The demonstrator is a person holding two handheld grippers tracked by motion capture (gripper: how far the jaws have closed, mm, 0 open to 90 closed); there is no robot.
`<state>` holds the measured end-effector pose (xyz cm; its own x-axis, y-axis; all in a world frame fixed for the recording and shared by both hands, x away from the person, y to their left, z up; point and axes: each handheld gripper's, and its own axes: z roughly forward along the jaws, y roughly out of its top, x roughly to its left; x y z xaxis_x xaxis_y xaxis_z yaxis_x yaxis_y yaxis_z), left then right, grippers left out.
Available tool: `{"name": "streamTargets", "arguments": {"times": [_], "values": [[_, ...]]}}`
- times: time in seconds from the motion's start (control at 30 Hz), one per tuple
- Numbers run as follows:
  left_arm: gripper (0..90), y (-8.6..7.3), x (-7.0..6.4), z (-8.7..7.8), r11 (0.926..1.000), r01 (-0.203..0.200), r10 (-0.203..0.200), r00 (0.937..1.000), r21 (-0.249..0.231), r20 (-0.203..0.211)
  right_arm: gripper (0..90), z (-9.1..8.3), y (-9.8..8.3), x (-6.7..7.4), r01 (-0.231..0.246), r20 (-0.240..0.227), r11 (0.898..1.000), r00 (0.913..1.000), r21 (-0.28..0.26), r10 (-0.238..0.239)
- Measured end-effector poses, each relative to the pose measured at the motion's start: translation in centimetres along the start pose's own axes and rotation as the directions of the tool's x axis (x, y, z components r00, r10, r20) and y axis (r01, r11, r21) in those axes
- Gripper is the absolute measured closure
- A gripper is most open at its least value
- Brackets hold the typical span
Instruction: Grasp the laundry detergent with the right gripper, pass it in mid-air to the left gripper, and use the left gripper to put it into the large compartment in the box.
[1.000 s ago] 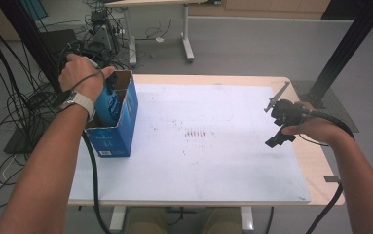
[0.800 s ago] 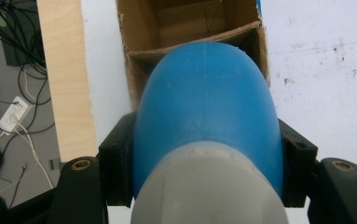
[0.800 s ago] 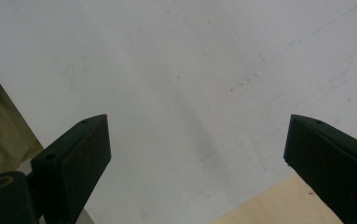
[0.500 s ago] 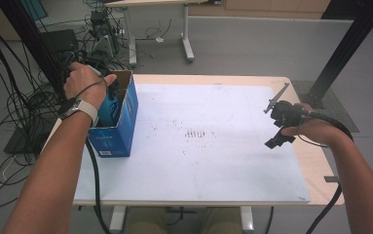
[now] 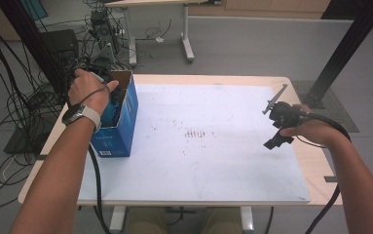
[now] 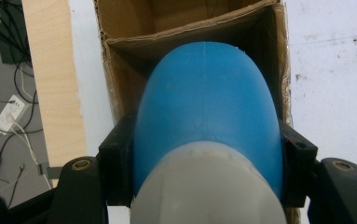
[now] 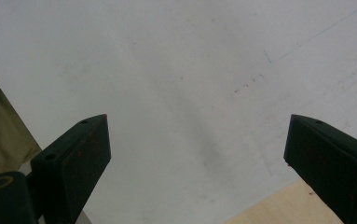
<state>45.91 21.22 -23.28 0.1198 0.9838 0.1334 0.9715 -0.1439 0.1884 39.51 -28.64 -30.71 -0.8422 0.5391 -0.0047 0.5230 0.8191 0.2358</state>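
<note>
A blue-and-white rounded object sits clenched between the jaws of the left gripper, its nose inside the open blue cardboard box at the table's left edge. The right gripper hangs released, jaws wide apart, near the right edge.

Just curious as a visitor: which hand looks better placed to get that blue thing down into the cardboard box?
Left. Its claw already grips the blue object over the open box; the right claw hangs open far across the table.
</note>
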Motion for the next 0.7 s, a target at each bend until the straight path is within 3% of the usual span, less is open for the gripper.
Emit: {"name": "streamTargets", "arguments": {"times": [0.7], "values": [[37.6,-0.3,-0.1,1.5,0.9999,-0.009,0.009,0.9999,0.009,-0.006,7.1,0.3,0.0,0.0,-0.003,-0.008,1.0,1.0,0.003,0.003]]}}
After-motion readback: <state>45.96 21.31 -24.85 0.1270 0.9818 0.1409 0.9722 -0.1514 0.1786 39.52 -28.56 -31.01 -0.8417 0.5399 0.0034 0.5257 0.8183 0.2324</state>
